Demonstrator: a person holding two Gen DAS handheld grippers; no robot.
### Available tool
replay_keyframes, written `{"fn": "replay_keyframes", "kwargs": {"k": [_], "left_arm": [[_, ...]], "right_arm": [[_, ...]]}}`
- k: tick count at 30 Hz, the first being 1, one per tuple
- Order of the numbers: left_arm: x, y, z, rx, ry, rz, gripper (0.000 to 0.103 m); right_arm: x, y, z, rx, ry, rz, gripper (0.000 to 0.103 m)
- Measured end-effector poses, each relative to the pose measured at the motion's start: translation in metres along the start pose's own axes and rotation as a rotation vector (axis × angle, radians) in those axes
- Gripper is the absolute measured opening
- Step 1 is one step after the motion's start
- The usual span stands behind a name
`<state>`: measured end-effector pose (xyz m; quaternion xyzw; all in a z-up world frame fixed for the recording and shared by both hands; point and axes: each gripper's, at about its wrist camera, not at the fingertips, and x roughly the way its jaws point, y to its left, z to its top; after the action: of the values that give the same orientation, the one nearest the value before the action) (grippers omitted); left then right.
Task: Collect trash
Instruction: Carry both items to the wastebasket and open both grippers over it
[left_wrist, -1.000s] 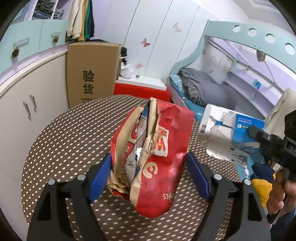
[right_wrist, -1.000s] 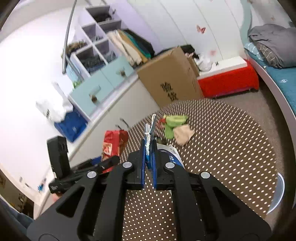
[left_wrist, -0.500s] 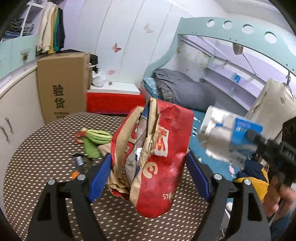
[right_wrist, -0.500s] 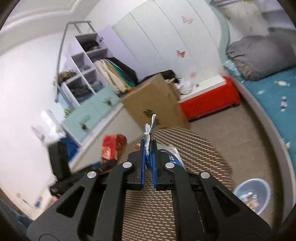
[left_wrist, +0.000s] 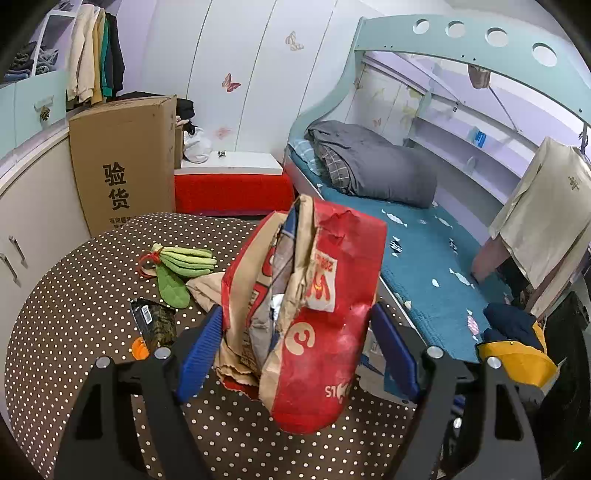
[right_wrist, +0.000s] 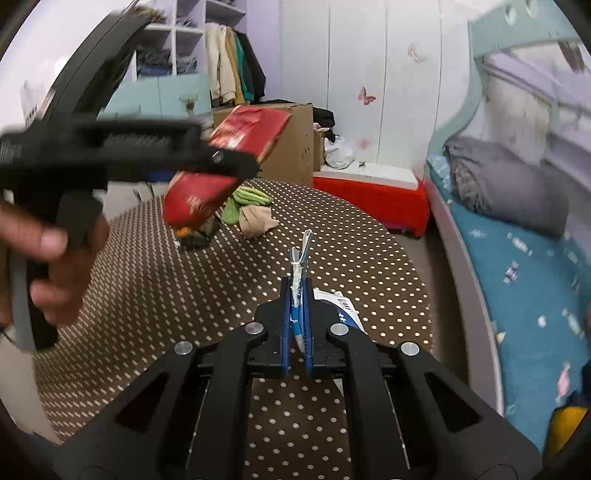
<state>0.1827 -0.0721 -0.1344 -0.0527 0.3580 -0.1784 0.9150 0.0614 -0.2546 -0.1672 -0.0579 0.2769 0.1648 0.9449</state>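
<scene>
Gripping hard, the left tongs (left_wrist: 295, 350) have their blue pads pressed against both sides of a crumpled red paper bag (left_wrist: 306, 310), and that bag hangs clear above the polka-dot tabletop (left_wrist: 74, 295). It stands upright between the pads, torn mouth at twelve o'clock, brown lining showing down its left face. From the right wrist camera the same bag (right_wrist: 225, 162) sits up at ten o'clock, blurred, with the left tongs (right_wrist: 221, 162) and the person's left hand (right_wrist: 44, 262) on the grip at nine o'clock.

Over to the right tongs (right_wrist: 296, 295): pressed nearly together, pinching a thin blue-and-white wrapper (right_wrist: 297, 284) edge-on, its top sticking up past the tips toward twelve o'clock. A white-and-blue part of it (right_wrist: 341, 308) spills out just to the right of the pads, above the tabletop (right_wrist: 184, 295).

More bits lie on the tabletop. In the left view, at ten o'clock from the bag, there is a green bundle tied with a red band (left_wrist: 184, 260), a crumpled tan scrap (left_wrist: 207, 288) just beside it, and a dark packet (left_wrist: 153, 323) at nine o'clock, touching an orange piece (left_wrist: 139, 349).

Farther out, a tall cardboard box (left_wrist: 125, 166) stands at eleven o'clock behind the tabletop, a red-fronted bench (left_wrist: 232, 188) at twelve, and a bed with a teal sheet (left_wrist: 424, 266) and a grey duvet (left_wrist: 376, 166) runs from one to three o'clock.
</scene>
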Motion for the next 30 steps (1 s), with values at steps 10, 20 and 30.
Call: {"fn": "replay_keyframes", "kwargs": {"k": [10,20,30], "left_arm": [[0.029,-0.036,0.011,0.061,0.027,-0.058,0.078],[0.098,-0.128,0.013,0.17,0.119,-0.189,0.078],[0.168,-0.2,-0.003,0.29,0.256,-0.233,0.078]], "right_arm": [[-0.016,-0.076,-0.004,0.218,-0.06,0.006,0.006],[-0.016,-0.219,-0.047,0.561,-0.023,-0.082,0.006],[0.077,-0.308,-0.139,0.886,0.21,-0.053,0.037]]}}
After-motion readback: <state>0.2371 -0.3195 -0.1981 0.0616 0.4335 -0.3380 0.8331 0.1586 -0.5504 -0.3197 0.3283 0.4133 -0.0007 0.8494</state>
